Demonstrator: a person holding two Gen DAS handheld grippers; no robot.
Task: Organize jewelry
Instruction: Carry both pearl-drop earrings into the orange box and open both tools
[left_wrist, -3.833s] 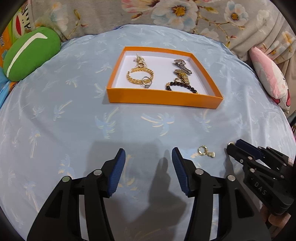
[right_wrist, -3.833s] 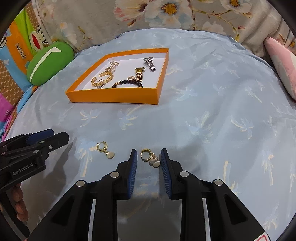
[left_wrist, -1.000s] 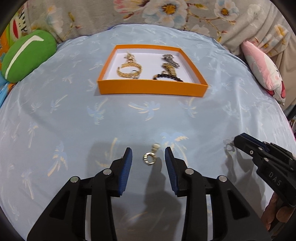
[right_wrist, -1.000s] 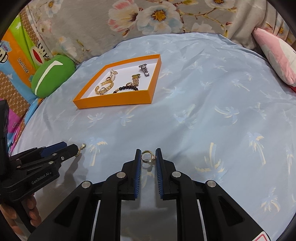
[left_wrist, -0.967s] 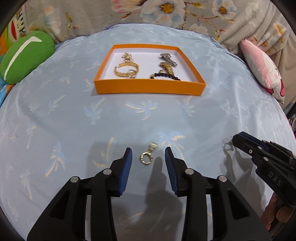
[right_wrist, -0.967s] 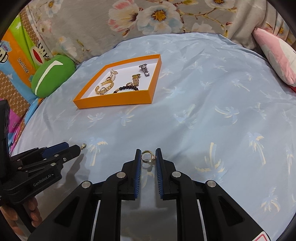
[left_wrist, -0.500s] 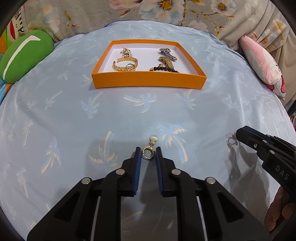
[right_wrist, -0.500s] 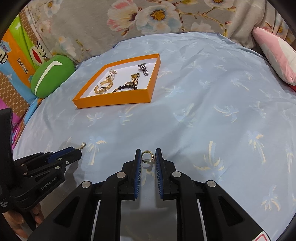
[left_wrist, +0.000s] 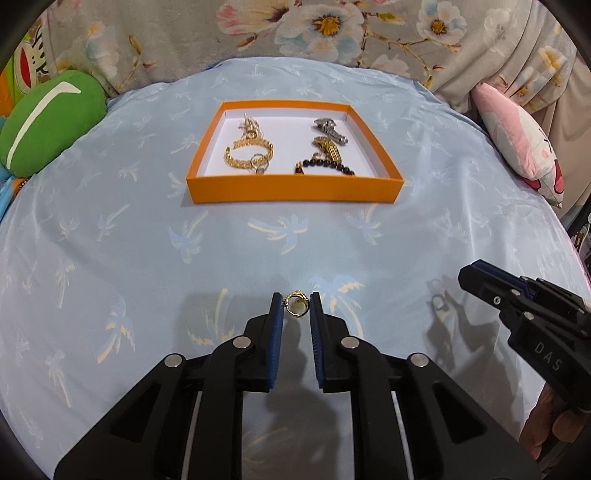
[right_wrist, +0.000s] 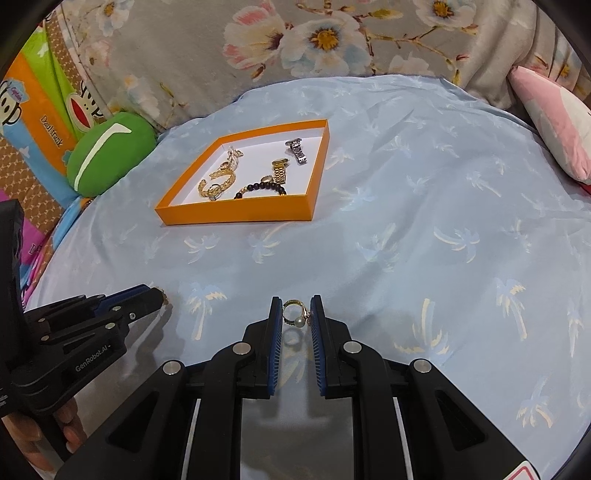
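Observation:
My left gripper (left_wrist: 296, 305) is shut on a small gold hoop earring (left_wrist: 297, 303) and holds it above the blue cloth. My right gripper (right_wrist: 296, 312) is shut on a gold hoop earring with a pearl (right_wrist: 295, 314), also lifted off the cloth. An orange tray (left_wrist: 295, 189) lies ahead at the far side, also in the right wrist view (right_wrist: 236, 215). It holds a gold chain bracelet (left_wrist: 246, 154), a black bead bracelet (left_wrist: 325, 166), a gold watch piece (left_wrist: 327, 147) and a silver watch piece (left_wrist: 330, 127). Each gripper shows in the other's view, the right one (left_wrist: 466, 274) and the left one (right_wrist: 157, 294).
A blue palm-print cloth (left_wrist: 147, 258) covers the round surface. A green cushion (left_wrist: 48, 118) lies at the far left and a pink pillow (left_wrist: 517, 144) at the far right. Floral fabric (left_wrist: 332, 33) hangs behind.
My left gripper closed on the earring that lay between its fingers and lifted it. My right gripper has kept hold of the pearl earring and stayed raised.

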